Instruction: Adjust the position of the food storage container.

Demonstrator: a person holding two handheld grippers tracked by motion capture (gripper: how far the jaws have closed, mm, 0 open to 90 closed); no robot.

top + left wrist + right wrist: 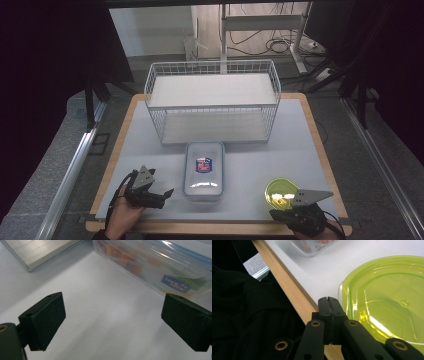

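A clear rectangular food box (204,170) with a blue label lies lidded at the middle front of the white mat. My left gripper (166,197) rests just left of it, held by a hand. In the left gripper view it (112,320) stands wide open over bare mat, with the food box (160,267) ahead to the right showing orange and green food inside. A round yellow-green plastic dish (280,192) sits at the front right. My right gripper (275,215) lies at its near edge. Seen from the right gripper view, it (328,302) is shut and empty beside the dish's rim (387,302).
A white two-tier wire shelf basket (212,100) stands at the back of the mat; its base (37,252) is seen in the left gripper view. The table's wooden front edge (287,282) runs right beside the right gripper. Bare mat lies left and right of the box.
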